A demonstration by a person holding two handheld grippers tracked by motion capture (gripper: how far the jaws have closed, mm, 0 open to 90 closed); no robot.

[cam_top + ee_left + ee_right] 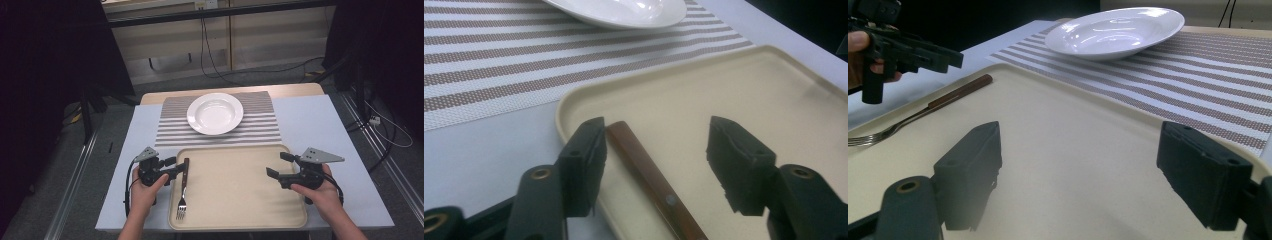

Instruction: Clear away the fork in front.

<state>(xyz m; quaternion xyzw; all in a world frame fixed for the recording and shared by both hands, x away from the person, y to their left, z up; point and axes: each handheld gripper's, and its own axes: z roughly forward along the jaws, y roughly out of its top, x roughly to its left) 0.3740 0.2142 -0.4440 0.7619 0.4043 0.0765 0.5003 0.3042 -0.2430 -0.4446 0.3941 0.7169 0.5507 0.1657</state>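
Observation:
A fork (183, 187) with a brown wooden handle (649, 180) lies along the left side of a beige tray (240, 190), tines toward the table's front edge. My left gripper (176, 167) is low over the tray's left rim and is open. The handle lies between its jaws close to the left one, and neither pad presses on it. My right gripper (275, 164) hovers open over the tray's right side with nothing between its jaws. In the right gripper view the fork (923, 112) lies at the left, below the left gripper (948, 57).
A white plate (215, 113) sits on a striped placemat (260, 125) beyond the tray. Both rest on a pale blue table surface (310, 120). Cables run across the floor behind the table, and dark stands rise on either side.

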